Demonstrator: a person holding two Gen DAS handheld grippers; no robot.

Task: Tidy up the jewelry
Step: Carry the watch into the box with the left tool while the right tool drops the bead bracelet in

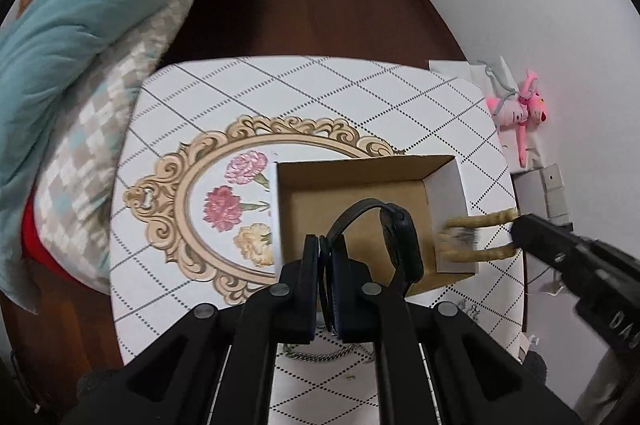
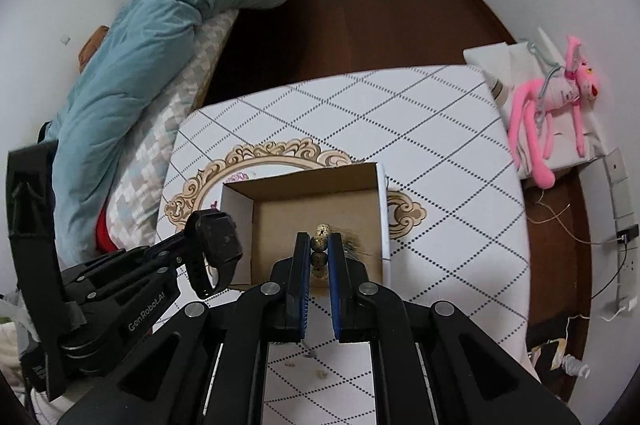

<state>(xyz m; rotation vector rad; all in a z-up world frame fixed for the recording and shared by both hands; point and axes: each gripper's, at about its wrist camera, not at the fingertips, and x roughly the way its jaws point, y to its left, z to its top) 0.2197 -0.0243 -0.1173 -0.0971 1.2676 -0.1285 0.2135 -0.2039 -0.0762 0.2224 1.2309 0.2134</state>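
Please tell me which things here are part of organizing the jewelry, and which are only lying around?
Part of the job:
watch, in left claw
bead bracelet, in right claw
box
chain

Lying around:
pink toy
blue quilt

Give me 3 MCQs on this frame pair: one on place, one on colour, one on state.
1. Where does the open cardboard box stand?
A. on the wooden floor
B. on the white table with the dotted diamond pattern
C. on the bed

2. What colour is the square-faced wristwatch in the left tool?
A. black
B. pink
C. silver

3. What is the state of the right tool?
A. wide open, nothing in it
B. shut with nothing between the pads
C. shut on a golden speckled bead bracelet

Answers:
1 B: the patterned table top shows all round the box.
2 A: case and strap are both black in both views.
3 C: beads sit pinched between the two pads in the right wrist view.
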